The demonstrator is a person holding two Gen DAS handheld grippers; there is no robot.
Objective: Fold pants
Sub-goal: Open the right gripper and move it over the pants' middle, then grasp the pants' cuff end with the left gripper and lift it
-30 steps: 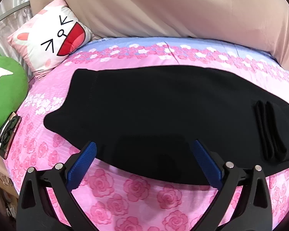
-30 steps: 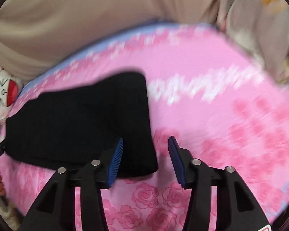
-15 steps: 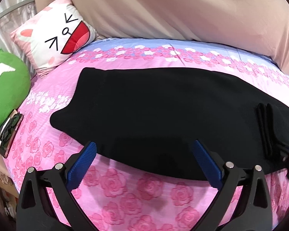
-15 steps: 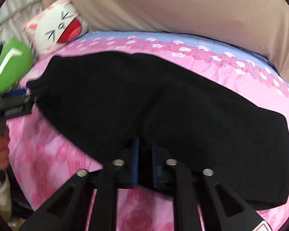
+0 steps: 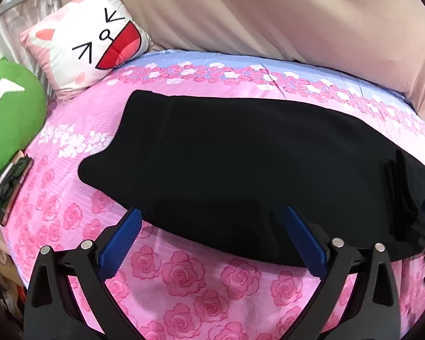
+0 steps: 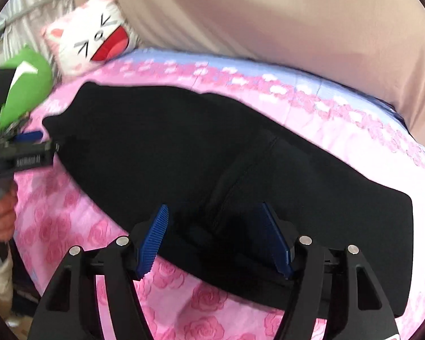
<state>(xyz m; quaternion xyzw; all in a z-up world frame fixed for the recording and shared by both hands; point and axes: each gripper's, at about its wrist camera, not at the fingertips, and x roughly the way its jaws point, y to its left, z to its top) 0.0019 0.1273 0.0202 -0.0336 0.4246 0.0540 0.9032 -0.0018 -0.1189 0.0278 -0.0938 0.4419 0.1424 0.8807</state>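
Black pants [image 5: 240,155] lie lengthwise on the pink rose bedsheet [image 5: 184,277], with the leg end folded back over them [image 5: 402,187]. My left gripper [image 5: 211,215] hovers open over the pants' near edge, with nothing pinched between its blue pads. In the right wrist view the pants [image 6: 184,147] fill the middle. My right gripper [image 6: 214,208] stands over the doubled fabric near the front edge. Its jaws are opening, the cloth lies under and between them, and the pads do not press it. The left gripper [image 6: 28,147] shows at the far left, held by a hand [image 6: 5,215].
A white cat-face pillow [image 5: 93,45] and a green cushion [image 5: 11,116] sit at the bed's left head end. A flat dark object [image 5: 11,187] lies on the left edge. Beige fabric [image 5: 269,14] rises behind the bed. Bare sheet shows in front of the pants.
My right gripper swung left across the bed, closed on the pants leg fabric half a second ago, and has now spread its jaws off it. The left gripper stayed open and barely moved.
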